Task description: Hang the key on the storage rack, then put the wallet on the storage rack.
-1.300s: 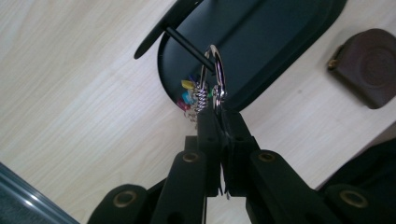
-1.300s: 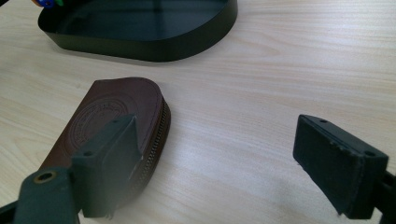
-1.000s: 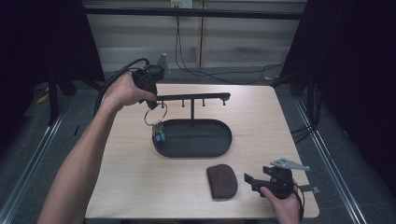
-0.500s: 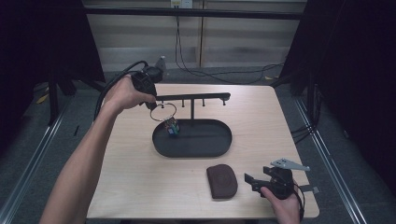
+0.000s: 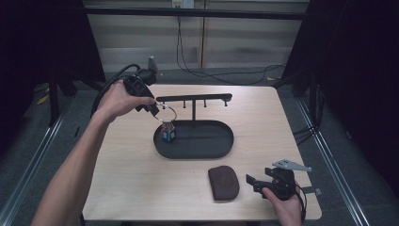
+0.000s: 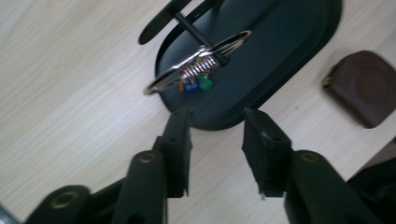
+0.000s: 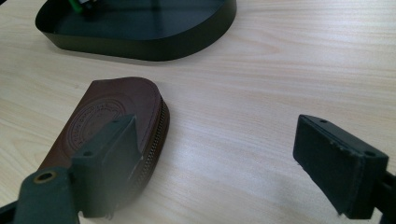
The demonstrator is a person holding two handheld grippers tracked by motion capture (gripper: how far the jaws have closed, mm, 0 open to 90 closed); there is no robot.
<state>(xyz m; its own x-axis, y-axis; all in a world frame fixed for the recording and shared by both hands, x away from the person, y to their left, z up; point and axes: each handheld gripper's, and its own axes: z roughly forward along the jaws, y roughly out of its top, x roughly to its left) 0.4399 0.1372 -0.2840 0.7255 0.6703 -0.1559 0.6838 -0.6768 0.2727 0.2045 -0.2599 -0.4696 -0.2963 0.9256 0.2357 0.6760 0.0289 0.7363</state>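
Dim room, bright tabletop, soft close-ups

Overhead light hits the table (image 5: pixel 141 179) evenly while everything around it sinks into black. The key ring (image 6: pixel 196 63) is smeared with motion blur, near jaws look soft, and the black tray (image 7: pixel 140 44) has a faint sheen on its wall.

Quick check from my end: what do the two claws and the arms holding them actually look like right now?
Both are matte black two-jaw tools. The left claw has flat rectangular pads on hinged links with brass-coloured pivot rivets, and a thick black cable loops from its body. The right claw has blocky black pads and carries a grey three-cornered plate on top. Both forearms are bare, no sleeves in view.
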